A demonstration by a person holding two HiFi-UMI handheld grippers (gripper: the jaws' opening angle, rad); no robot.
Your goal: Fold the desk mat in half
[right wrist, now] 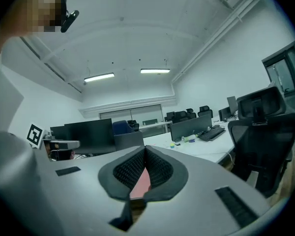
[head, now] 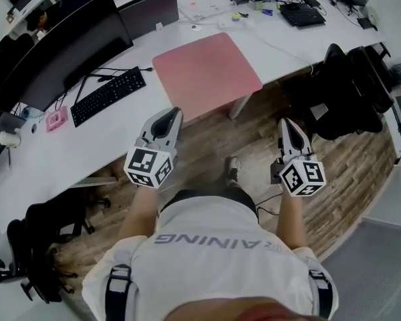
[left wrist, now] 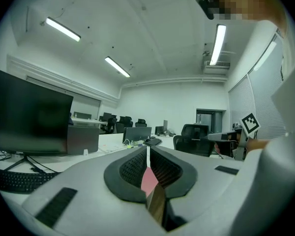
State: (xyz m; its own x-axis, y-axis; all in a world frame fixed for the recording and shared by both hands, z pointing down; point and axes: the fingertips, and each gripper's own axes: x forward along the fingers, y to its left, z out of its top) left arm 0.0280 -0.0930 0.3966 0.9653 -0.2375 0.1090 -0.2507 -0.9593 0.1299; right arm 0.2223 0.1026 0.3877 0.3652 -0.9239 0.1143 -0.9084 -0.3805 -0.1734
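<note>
A pink desk mat (head: pixel 207 74) lies flat on the white desk (head: pixel 67 156), with its near edge at the desk's front edge. Both grippers hang in the air short of the desk, over the wooden floor. My left gripper (head: pixel 170 116) points at the mat's near left corner, a little short of it, jaws shut and empty. My right gripper (head: pixel 287 123) is further right, off the mat's near right side, also shut with nothing held. A sliver of pink mat (left wrist: pixel 148 181) shows below the left gripper (left wrist: pixel 147 151), and the pink mat (right wrist: pixel 141 183) shows likewise below the right gripper (right wrist: pixel 144 152).
A black keyboard (head: pixel 108 95) and a large monitor (head: pixel 67 49) stand left of the mat, with a small pink item (head: pixel 56 119) beyond. A black office chair (head: pixel 357 92) stands right of the right gripper. Another chair (head: pixel 40 239) is at the lower left.
</note>
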